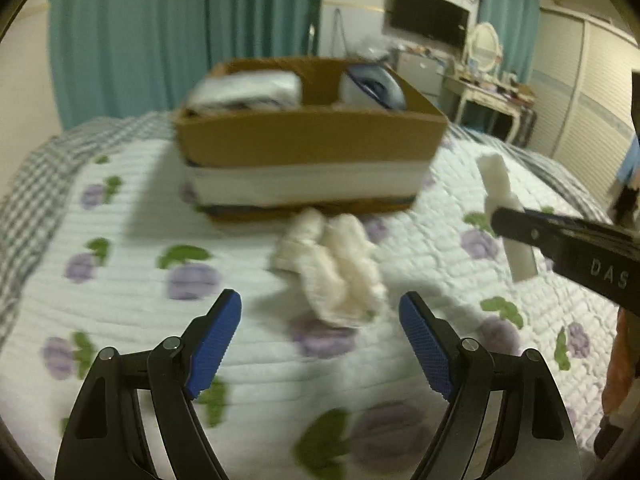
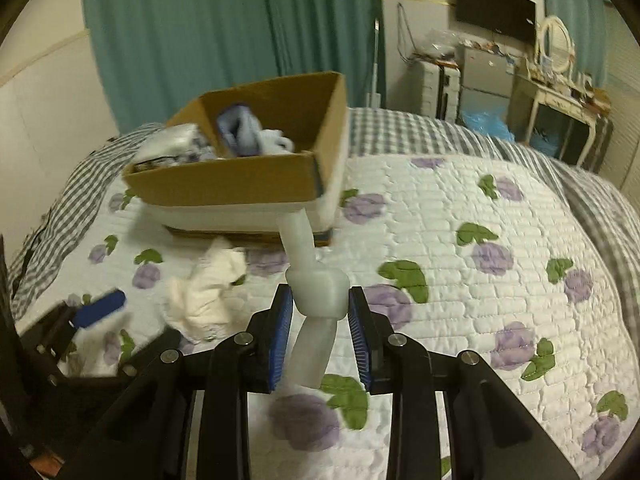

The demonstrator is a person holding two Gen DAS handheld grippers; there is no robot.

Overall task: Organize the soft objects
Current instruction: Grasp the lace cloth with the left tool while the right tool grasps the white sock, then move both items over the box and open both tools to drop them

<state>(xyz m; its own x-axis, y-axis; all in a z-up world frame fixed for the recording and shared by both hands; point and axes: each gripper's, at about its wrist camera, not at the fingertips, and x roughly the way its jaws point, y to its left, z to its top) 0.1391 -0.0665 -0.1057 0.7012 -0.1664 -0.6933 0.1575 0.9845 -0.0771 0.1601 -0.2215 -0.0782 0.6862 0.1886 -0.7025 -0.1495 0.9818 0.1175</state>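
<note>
A crumpled cream sock lies on the flowered quilt just in front of the cardboard box. My left gripper is open right before the sock, a little above the quilt. My right gripper is shut on a knotted white sock and holds it above the quilt, in front of the box. The knotted sock also shows in the left wrist view, with the right gripper on it. The cream sock and the left gripper's blue pad show at the left.
The box holds a white bundle in its left compartment and blue and white soft things in the right one. Teal curtains hang behind the bed. A dressing table with a mirror stands at the far right.
</note>
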